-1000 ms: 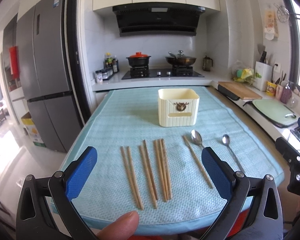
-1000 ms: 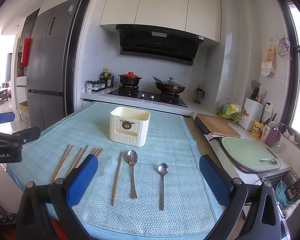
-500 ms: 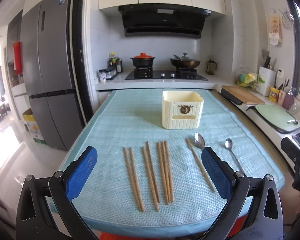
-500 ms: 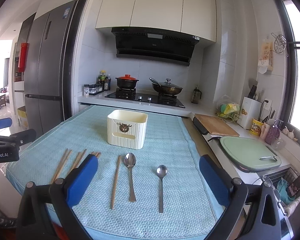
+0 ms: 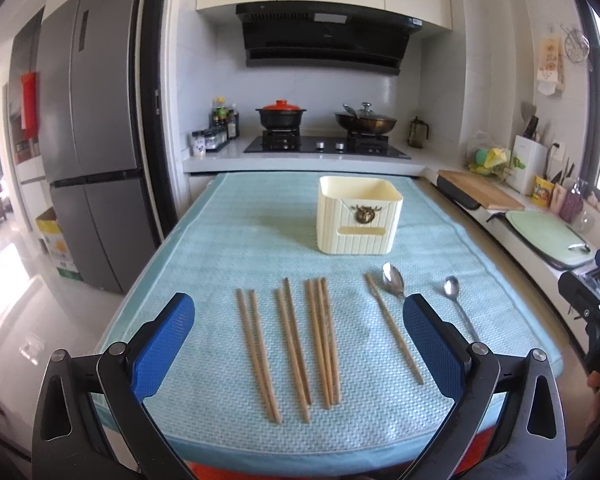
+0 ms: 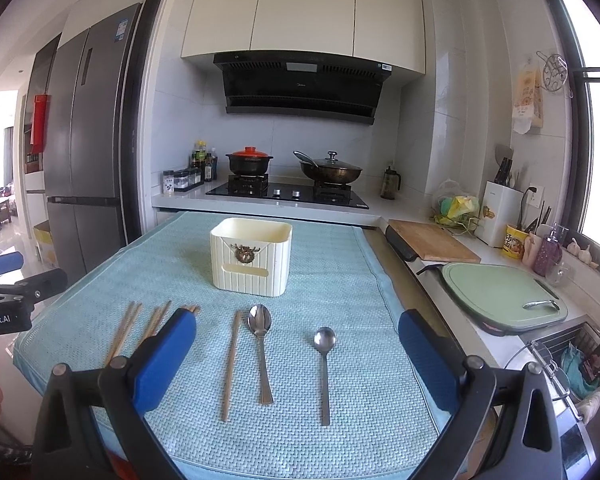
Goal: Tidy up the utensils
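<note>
Two spoons and eight wooden chopsticks lie in a row on the teal cloth, nearer the cameras than the cream utensil holder.

Seven chopsticks (image 5: 288, 340) lie in three loose groups left of the holder (image 5: 358, 216); a single chopstick (image 6: 231, 364) lies just beside the larger spoon (image 6: 261, 344), and the smaller spoon (image 6: 325, 364) lies a little apart to its right, all on the cloth (image 5: 236, 240) in front of the holder. Left gripper (image 5: 300, 344) hovers over the chopsticks, its blue pads spread wide and holding nothing. Right gripper (image 6: 296, 354) hovers over the spoons, equally wide and empty. Behind the holder stands a stove (image 6: 288, 192) with a red-lidded pot (image 6: 249, 160) and a wok (image 6: 331, 172).
</note>
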Demonstrator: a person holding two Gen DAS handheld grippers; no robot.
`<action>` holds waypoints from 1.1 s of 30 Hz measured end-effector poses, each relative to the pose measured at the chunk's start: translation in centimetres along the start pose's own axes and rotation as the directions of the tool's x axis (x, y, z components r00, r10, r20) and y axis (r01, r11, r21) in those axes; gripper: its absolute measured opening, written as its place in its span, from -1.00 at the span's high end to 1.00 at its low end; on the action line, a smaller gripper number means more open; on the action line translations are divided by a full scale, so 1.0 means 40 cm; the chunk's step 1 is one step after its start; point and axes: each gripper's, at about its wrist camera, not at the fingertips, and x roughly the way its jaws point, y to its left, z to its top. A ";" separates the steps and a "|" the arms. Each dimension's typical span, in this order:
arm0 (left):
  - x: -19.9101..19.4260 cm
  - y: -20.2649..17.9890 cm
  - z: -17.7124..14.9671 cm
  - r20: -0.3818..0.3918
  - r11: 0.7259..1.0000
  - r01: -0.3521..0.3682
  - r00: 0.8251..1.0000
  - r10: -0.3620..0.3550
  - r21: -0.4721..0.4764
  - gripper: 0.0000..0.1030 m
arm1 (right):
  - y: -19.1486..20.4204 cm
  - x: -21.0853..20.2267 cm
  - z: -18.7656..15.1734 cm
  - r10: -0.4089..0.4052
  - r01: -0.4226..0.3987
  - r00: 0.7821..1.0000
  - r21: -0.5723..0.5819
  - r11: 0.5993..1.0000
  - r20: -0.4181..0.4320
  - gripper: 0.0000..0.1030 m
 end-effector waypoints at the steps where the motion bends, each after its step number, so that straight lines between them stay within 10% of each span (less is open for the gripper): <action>1: 0.001 -0.002 -0.002 0.001 1.000 -0.007 1.000 0.007 0.008 -1.00 | 0.000 0.000 0.000 0.006 -0.006 1.000 0.000 1.000 0.000 -1.00; 33: 0.058 0.007 -0.017 -0.057 0.998 -0.054 0.997 0.056 0.024 -0.99 | -0.017 0.067 -0.036 0.051 -0.049 0.994 0.026 0.998 -0.100 -1.00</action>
